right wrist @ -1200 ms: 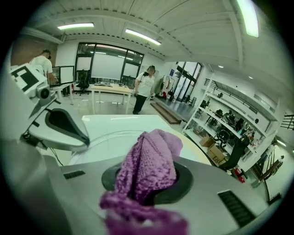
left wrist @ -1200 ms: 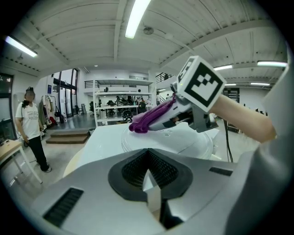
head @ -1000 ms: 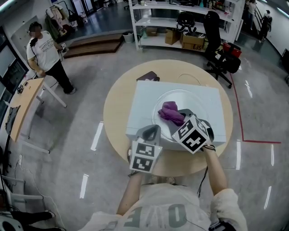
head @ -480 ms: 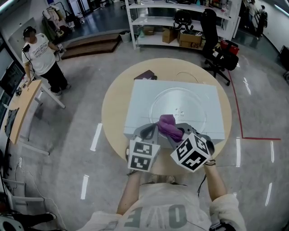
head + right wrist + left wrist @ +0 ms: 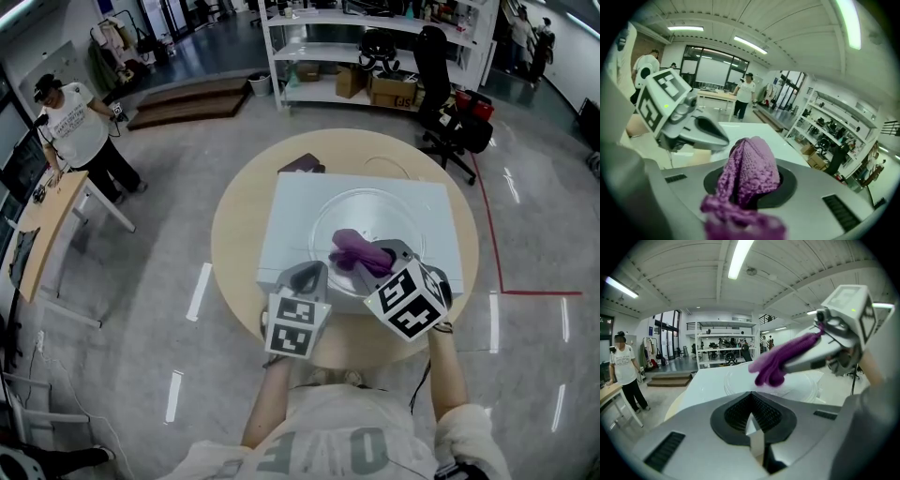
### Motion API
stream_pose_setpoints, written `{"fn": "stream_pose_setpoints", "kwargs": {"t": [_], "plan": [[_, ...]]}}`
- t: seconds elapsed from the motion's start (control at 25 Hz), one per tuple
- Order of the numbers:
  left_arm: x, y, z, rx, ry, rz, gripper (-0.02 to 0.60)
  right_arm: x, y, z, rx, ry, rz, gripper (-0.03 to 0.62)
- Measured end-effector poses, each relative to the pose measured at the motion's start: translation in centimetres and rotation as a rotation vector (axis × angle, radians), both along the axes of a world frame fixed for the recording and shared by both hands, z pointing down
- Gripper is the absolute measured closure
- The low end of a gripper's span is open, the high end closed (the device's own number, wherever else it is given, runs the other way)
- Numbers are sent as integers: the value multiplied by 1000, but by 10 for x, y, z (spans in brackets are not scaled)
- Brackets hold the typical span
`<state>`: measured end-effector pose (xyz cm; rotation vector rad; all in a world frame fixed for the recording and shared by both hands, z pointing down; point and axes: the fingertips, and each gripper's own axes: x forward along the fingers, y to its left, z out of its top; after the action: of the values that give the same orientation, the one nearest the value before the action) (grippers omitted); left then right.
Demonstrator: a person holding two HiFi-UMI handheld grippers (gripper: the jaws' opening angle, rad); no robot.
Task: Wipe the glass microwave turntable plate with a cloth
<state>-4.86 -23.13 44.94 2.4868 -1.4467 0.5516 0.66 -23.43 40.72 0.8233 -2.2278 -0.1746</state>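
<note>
Across the room, the left gripper (image 5: 306,274) held its jaws pressed together on nothing at the near edge of the white box (image 5: 291,216), the glass turntable plate (image 5: 375,208) lay flat on that box just ahead of them, and the right gripper (image 5: 380,256) pinched the purple cloth (image 5: 354,249), which drooped beyond its jaws over the plate's near side.

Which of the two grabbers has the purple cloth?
The right gripper: the purple cloth is pinched in its jaws. The left gripper holds nothing.
</note>
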Motion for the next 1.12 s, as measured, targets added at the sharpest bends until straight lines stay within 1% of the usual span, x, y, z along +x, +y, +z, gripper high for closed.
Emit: {"fn": "stream_pose_setpoints", "kwargs": {"t": [0.12, 0.16, 0.24, 0.32, 0.48, 0.6, 0.76, 0.92, 1.12], "plan": [[-1, 0, 0, -1, -1, 0, 578, 13, -56, -21, 47, -40, 103, 546], [-1, 0, 0, -1, 0, 1, 578, 16, -74, -22, 50, -35, 128, 546], [0, 0, 0, -3, 2, 2, 578, 18, -102, -14, 52, 12, 157, 545], [0, 0, 1, -9, 6, 4, 578, 18, -120, -2, 41, 46, 173, 545], [2, 0, 1, -8, 9, 4, 578, 16, -136, 14, 9, 26, 194, 545], [5, 0, 1, -5, 1, 3, 578, 15, -134, 16, -8, 18, 183, 546], [5, -1, 1, -5, -3, -1, 578, 12, -115, 19, -16, 39, 149, 546], [4, -1, 2, -4, -5, -4, 578, 12, -75, 22, -22, 60, 107, 545], [5, -1, -1, -3, -4, 4, 578, 14, -15, 27, -32, 114, 35, 545]]}}
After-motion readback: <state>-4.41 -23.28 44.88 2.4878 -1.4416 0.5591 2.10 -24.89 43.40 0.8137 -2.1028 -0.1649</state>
